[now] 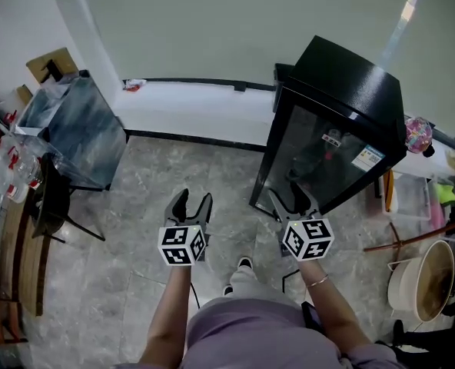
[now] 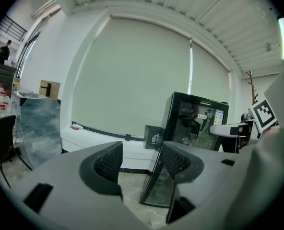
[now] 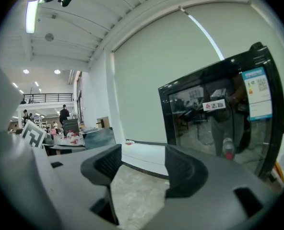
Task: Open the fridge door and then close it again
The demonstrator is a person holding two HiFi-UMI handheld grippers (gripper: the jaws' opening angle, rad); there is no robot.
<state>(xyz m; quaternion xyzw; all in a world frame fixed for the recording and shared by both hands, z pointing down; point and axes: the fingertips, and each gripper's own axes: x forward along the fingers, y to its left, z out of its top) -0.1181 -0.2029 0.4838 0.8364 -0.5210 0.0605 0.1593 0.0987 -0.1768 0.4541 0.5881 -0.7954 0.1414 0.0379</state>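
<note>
fridge close ahead of wide-open right claw

Bright ceiling light; fisheye edges dark, poss. soft

We're seeing a glossy black fridge with a shiny glass door. In front of it, the floor looks like polished grey stone, and the left gripper and right gripper are matt grey plastic.
</note>
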